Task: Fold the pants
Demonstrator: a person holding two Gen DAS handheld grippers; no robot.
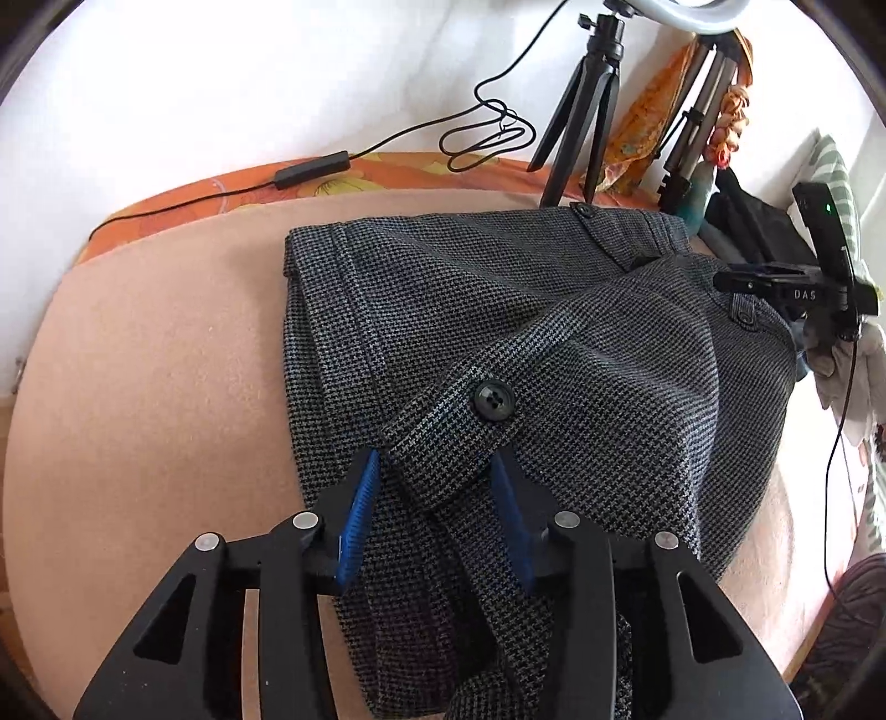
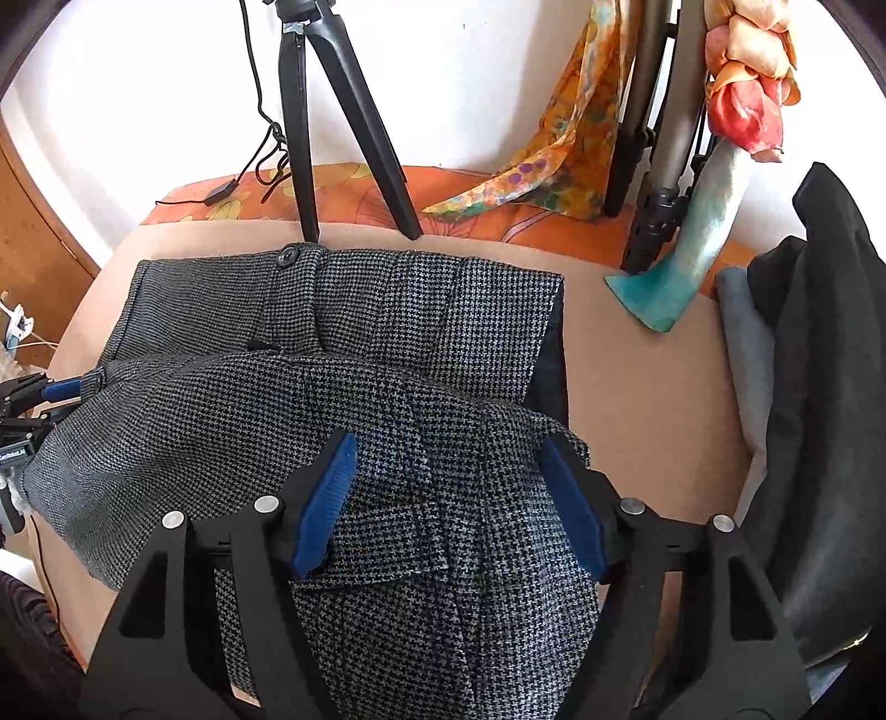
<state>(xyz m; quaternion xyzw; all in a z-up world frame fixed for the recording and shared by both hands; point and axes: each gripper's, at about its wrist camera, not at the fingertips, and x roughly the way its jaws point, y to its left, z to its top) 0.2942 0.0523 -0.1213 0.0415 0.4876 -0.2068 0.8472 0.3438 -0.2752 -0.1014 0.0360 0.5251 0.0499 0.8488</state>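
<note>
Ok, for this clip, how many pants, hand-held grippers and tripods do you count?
Pants: 1
Hand-held grippers: 2, the left hand-held gripper and the right hand-held gripper
Tripods: 2, the black tripod and the grey tripod
Total: 5

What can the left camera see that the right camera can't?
Only the left wrist view shows the ring light at the top and a button tab lying between the left gripper fingers.

Only the right wrist view shows the teal cloth and the dark clothes pile on the right, with the right gripper up close.

Both show the checked pants, the pink blanket, the black tripod and the flowery scarf.
</note>
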